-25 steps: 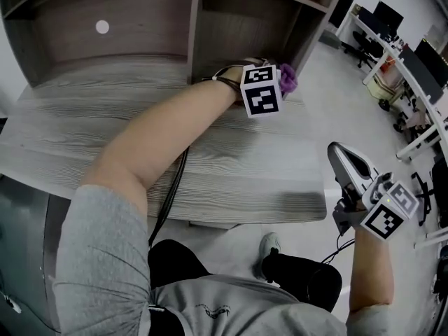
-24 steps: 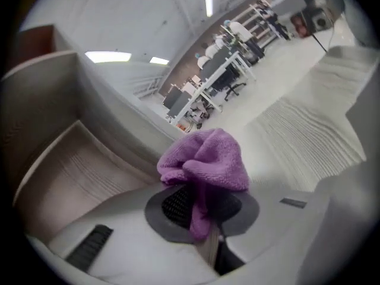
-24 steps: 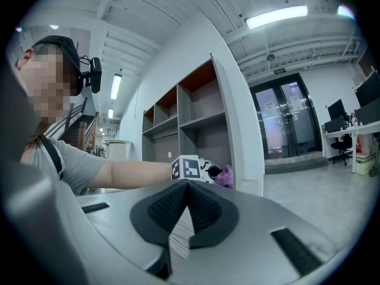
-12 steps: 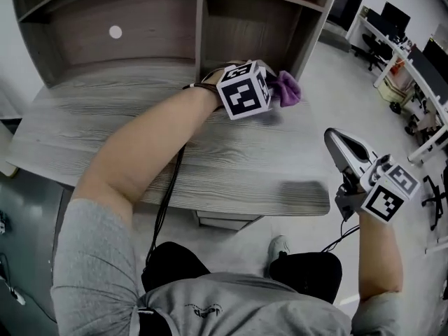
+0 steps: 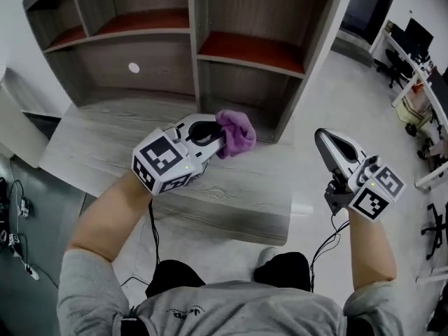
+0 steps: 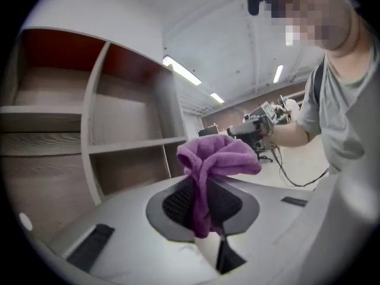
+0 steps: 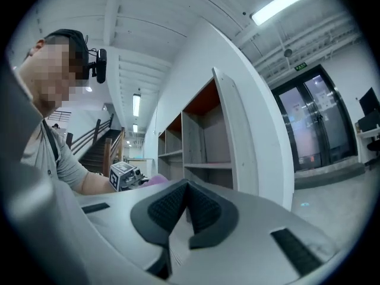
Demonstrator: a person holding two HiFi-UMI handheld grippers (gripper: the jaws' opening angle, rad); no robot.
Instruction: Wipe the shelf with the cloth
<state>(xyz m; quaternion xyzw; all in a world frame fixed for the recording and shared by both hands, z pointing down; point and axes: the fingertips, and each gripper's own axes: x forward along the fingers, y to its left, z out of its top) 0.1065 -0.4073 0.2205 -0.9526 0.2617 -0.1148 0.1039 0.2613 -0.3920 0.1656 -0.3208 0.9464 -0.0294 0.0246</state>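
A purple cloth [image 5: 236, 133] hangs bunched from my left gripper [image 5: 218, 136], which is shut on it above the grey wooden desk top [image 5: 231, 187]. In the left gripper view the cloth [image 6: 217, 159] fills the space between the pads and flops over the tips. The shelf unit [image 5: 248, 51] with red-brown boards stands behind the desk, just beyond the cloth. My right gripper [image 5: 329, 143] is off the desk's right side, raised over the floor, jaws shut and empty. In the right gripper view its pads [image 7: 205, 209] touch, and the shelf [image 7: 205, 150] shows ahead.
The shelf has several open compartments [image 5: 126, 19] divided by an upright panel [image 5: 197, 33]. A cable [image 5: 152, 226] trails from the left gripper down past the desk edge. Office desks and chairs [image 5: 413, 54] stand at the far right across pale floor [image 5: 329, 89].
My left gripper has pulled back out of the lower shelf compartment toward me and lifted, carrying the cloth. The head view has tilted up, showing more shelves. The right gripper has barely moved.
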